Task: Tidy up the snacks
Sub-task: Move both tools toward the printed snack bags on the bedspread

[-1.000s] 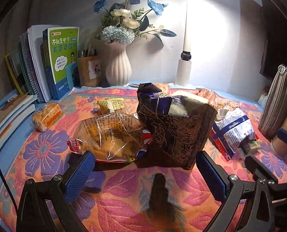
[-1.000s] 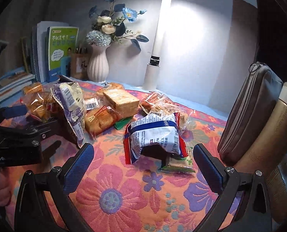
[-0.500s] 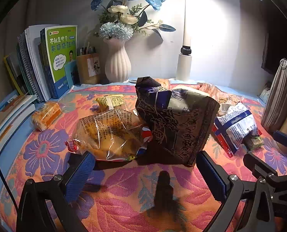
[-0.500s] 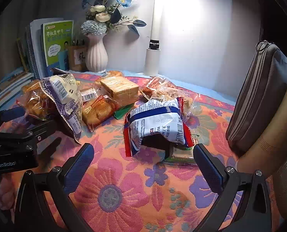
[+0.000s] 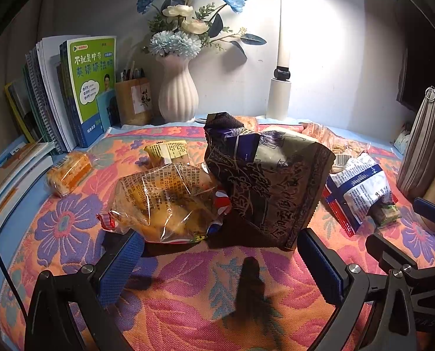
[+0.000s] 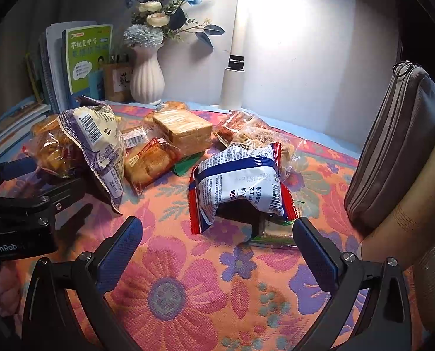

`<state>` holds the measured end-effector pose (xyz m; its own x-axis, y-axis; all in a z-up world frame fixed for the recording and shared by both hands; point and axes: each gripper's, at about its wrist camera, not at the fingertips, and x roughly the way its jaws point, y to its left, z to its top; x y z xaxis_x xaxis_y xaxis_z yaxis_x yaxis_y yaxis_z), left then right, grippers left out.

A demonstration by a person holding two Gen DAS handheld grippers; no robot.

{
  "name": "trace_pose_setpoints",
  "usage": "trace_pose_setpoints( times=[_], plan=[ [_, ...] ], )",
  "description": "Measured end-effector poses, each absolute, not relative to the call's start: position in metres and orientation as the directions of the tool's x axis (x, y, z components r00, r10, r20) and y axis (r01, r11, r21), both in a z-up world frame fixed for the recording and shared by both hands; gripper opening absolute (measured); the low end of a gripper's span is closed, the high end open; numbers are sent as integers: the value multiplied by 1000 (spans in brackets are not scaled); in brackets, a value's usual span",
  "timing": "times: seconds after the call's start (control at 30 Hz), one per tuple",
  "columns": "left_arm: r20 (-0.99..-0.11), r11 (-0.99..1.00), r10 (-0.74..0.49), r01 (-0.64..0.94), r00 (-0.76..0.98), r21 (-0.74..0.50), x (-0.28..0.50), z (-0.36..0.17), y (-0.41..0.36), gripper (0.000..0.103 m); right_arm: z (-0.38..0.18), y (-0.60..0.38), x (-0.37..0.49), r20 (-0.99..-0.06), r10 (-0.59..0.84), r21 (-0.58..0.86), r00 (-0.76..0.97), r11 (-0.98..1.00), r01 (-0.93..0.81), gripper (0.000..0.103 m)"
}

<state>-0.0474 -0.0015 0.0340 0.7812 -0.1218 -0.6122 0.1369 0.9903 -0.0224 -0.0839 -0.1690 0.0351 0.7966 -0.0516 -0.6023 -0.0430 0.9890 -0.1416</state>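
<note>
My right tool [image 6: 217, 251] has come closer to the white-blue snack pack [image 6: 241, 181], a bit lower too. Left tool [image 5: 217, 263] eased twd the dark bag [image 5: 270, 187].

Grey-white wall [image 5: 328, 67] lit by a white tube lamp [image 5: 283, 29]. Floral orange-pink cloth [image 5: 188, 292] covers the table; books [image 5: 71, 93], white vase [image 5: 178, 93] along the wall.

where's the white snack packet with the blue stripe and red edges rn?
The white snack packet with the blue stripe and red edges lies dead ahead of the open right gripper, propped over a small green packet, left of the grey zip pouch.
</note>
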Motion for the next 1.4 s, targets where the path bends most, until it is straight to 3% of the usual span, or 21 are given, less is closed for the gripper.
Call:
trace_pose_setpoints(
  times=[0.87,1.23,1.4],
  plan=[
    [-615,990,-125,140,779,-24,-48,32,1,103,34,-169,-81,-614,-59,-146,787,988,-40,103],
    [-583,966,-257,218,771,-137,-64,45,21,103,40,-196,-85,-607,50,21,793,999,-47,103],
    [-562,960,-276,248,780,-127,-76,63,35,103,40,-207,-86,-610,86,84,788,996,-43,103]
  ],
)
